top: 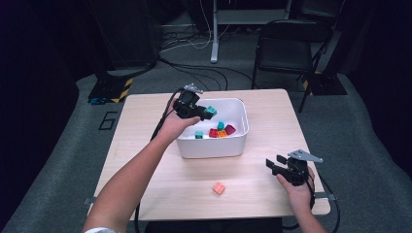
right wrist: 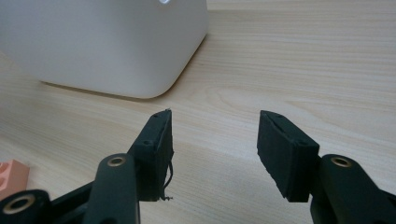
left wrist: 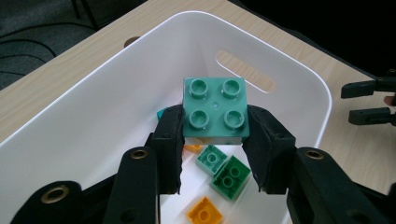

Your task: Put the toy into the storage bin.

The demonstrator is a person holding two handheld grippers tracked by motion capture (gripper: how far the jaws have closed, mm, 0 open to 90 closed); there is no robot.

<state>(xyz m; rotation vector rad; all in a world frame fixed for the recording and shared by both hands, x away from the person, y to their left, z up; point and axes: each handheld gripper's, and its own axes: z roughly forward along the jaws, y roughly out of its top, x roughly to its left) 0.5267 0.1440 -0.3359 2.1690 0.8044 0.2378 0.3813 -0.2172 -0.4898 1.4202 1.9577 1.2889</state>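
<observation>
We see the left gripper just above the middle of the high view, held over the left part of the white bin, its jaws clamped on a teal four-stud brick. In the left gripper view the same gripper rises from the bottom edge and the brick sits at the centre of the frame, studs facing us, pinched on its two sides by the black pads — it hangs above the bin's floor, touching nothing else.

Below the brick in that view, the bin's floor holds loose pieces: a small light green brick, a darker green brick just beside it, and an orange brick near the bottom edge. In the high view these pieces lie as a cluster of teal, red and orange in the right half of the bin.

The right gripper sits at the lower right of the high view, over the wooden table and well apart from the bin. In the right gripper view its jaws stand apart with bare tabletop between them — released, holding nothing.

A salmon brick lies alone on the table in the lower middle of the high view, between the two forearms; its corner shows at the lower left of the right gripper view.
</observation>
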